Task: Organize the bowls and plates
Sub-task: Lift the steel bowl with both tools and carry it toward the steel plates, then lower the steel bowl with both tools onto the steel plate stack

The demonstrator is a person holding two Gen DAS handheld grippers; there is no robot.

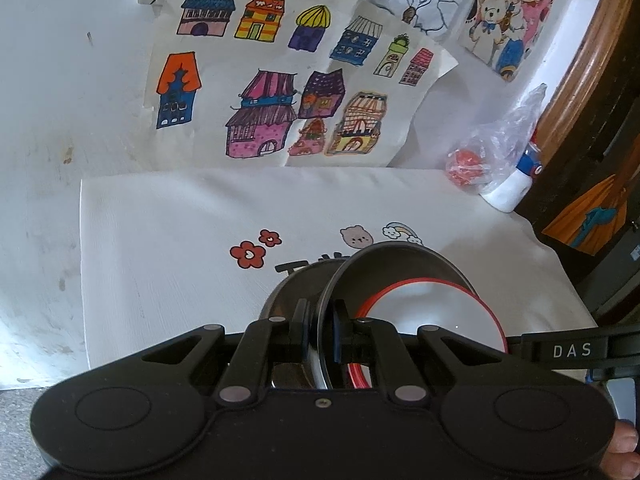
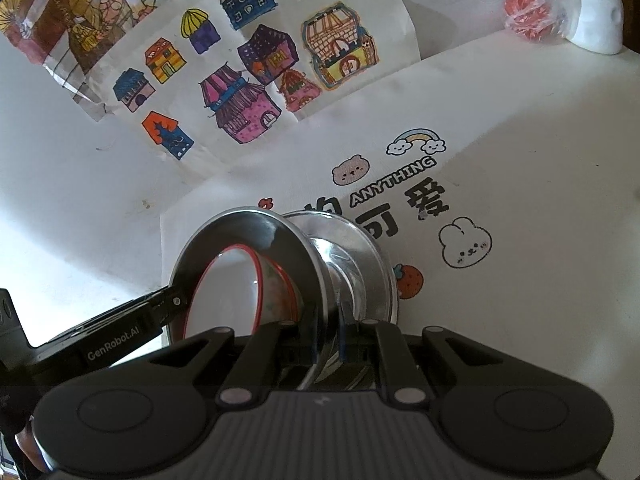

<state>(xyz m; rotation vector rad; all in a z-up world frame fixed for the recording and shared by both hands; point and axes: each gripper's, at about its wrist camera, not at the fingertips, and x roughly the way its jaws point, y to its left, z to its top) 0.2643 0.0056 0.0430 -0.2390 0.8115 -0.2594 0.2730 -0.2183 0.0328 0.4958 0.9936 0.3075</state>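
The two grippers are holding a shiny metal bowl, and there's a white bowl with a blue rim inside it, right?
Almost. The rim of the white bowl is red, not blue; the left wrist view shows it clearly. The rest holds: the left gripper and right gripper both pinch the shiny metal bowl, with the white one inside.

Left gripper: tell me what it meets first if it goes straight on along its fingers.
The left gripper is shut on the rim of the steel bowl, so that moves along. Beyond it, probably the second steel dish on the printed cloth; depth is unclear.
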